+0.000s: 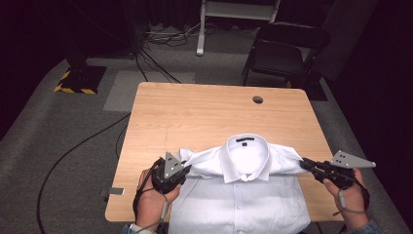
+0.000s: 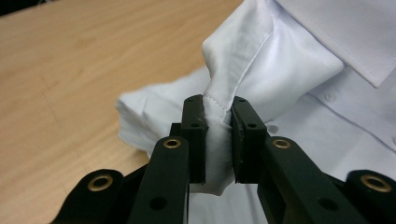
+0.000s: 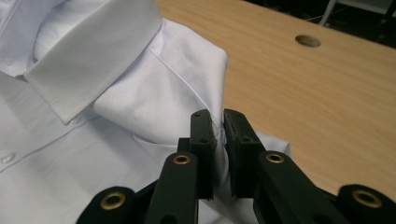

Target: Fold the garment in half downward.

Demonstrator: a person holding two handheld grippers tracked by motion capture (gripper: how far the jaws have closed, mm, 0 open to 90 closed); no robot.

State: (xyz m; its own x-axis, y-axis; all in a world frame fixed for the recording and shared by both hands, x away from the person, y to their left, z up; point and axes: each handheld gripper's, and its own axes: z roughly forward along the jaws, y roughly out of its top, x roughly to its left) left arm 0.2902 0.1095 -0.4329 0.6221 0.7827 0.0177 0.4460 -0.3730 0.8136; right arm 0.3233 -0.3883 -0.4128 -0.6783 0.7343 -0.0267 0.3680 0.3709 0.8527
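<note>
A white button-up shirt (image 1: 243, 195) lies front up on the near half of the wooden table (image 1: 204, 112), collar (image 1: 247, 155) pointing away from me. My left gripper (image 1: 187, 169) is shut on the shirt's left shoulder seam, and in the left gripper view the white fabric (image 2: 219, 112) is pinched and pulled up between the jaws. My right gripper (image 1: 303, 164) is shut on the opposite shoulder; the right gripper view has a fold of cloth (image 3: 219, 128) clamped between its jaws beside the collar (image 3: 93, 60).
A round cable hole (image 1: 257, 99) is in the table's far right part. Behind the table stand a black chair (image 1: 285, 51) and a white stand leg (image 1: 200, 29). Cables run over the grey carpet at left (image 1: 73, 151).
</note>
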